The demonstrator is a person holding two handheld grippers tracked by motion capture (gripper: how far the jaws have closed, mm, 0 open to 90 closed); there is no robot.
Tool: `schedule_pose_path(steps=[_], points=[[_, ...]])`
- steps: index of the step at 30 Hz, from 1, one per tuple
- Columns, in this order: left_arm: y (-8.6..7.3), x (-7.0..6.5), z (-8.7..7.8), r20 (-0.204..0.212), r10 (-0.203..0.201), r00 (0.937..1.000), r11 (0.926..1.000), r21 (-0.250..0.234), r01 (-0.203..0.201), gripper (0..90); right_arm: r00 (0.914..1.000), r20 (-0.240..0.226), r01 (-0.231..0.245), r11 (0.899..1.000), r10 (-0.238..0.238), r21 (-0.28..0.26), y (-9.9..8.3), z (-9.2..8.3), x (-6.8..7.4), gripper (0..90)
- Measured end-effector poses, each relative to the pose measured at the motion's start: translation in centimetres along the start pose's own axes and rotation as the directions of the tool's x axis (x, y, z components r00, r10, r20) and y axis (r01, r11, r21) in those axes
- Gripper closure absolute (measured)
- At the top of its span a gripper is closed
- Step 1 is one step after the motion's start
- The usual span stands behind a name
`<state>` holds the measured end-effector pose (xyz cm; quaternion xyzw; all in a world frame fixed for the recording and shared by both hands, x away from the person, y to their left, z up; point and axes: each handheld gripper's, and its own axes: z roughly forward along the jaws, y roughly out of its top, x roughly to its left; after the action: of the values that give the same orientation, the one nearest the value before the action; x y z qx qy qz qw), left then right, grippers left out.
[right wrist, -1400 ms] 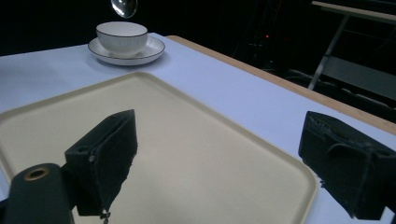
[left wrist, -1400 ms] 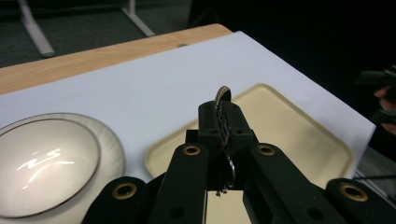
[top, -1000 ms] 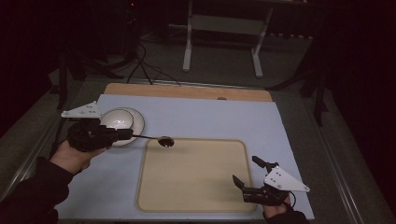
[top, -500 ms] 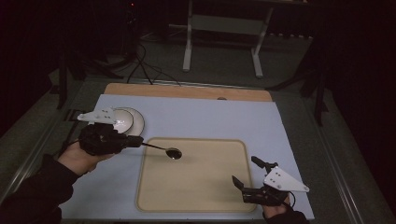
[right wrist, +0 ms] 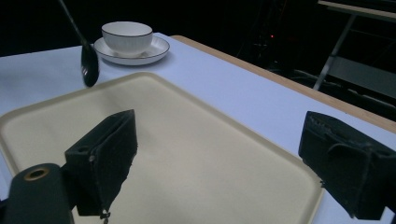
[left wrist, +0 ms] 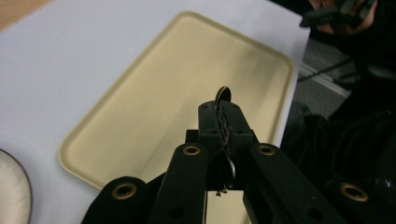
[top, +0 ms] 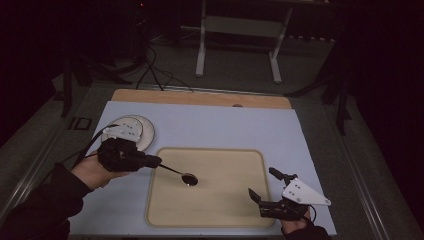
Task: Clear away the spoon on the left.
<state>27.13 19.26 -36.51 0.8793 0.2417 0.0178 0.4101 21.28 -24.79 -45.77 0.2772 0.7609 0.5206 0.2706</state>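
Observation:
My left gripper [top: 152, 161] is shut on the handle of a dark spoon [top: 186, 177]. The spoon's bowl hangs low over the left part of a cream tray [top: 225, 200]. In the left gripper view the jaws pinch the thin handle, and the spoon [left wrist: 223, 93] pokes out beyond my left gripper [left wrist: 223, 114], above the tray [left wrist: 154, 102]. At the tray's near right corner my right gripper [top: 263, 184] stands open and holds nothing. The right gripper view has my right gripper [right wrist: 224, 158] over the tray [right wrist: 196, 140], with the spoon [right wrist: 88, 65] hanging at the far left.
A white cup [right wrist: 127, 34] on a saucer [right wrist: 156, 50] stands left of the tray's far corner, behind my left hand; it is the cup [top: 130, 131] in the high view. The pale blue table cover [top: 215, 125] ends at a wooden strip [top: 200, 98] at the back.
My left gripper has carried the spoon from beside the cup rightward and nearer, so the bowl is now over the tray. The right gripper has stayed put.

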Motion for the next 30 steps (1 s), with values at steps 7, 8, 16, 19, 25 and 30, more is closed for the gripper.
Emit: schedule_pose_path(steps=[7, 8, 16, 19, 25, 30], points=[[-0.3, -0.6, 1.4, 0.038, 0.054, 0.9978, 0.9967, 0.059, -0.056, 89.2, 1.0000, 0.002, -0.001, 1.000, 0.001, 0.001, 0.0, 0.0, 0.0, 11.8], [-0.3, -0.6, 1.6, 0.043, 0.055, 0.9975, 0.9960, 0.068, -0.058, 89.2, 1.0000, 0.002, -0.004, 1.000, 0.004, 0.000, 0.0, 0.0, -0.1, 11.8], [-0.2, -0.5, 3.0, 0.089, 0.052, 0.9947, 0.9882, 0.139, -0.064, 89.1, 1.0000, 0.005, -0.001, 1.000, 0.001, 0.005, 0.0, 0.0, 0.0, 11.8], [-0.3, -0.3, 3.5, 0.110, 0.047, 0.9928, 0.9819, 0.177, -0.066, 89.1, 1.0000, 0.005, -0.008, 1.000, 0.008, 0.005, -0.1, 0.0, -0.1, 11.8], [-0.4, 0.1, 4.9, 0.130, 0.046, 0.9905, 0.9669, 0.243, -0.076, 89.1, 0.9999, 0.006, -0.011, 1.000, 0.011, 0.008, -0.1, -0.1, -0.2, 11.8], [-0.3, 0.4, 5.9, 0.142, 0.032, 0.9893, 0.9571, 0.281, -0.071, 89.1, 0.9999, 0.006, -0.010, 1.000, 0.010, 0.011, -0.1, 0.0, -0.2, 11.8]])
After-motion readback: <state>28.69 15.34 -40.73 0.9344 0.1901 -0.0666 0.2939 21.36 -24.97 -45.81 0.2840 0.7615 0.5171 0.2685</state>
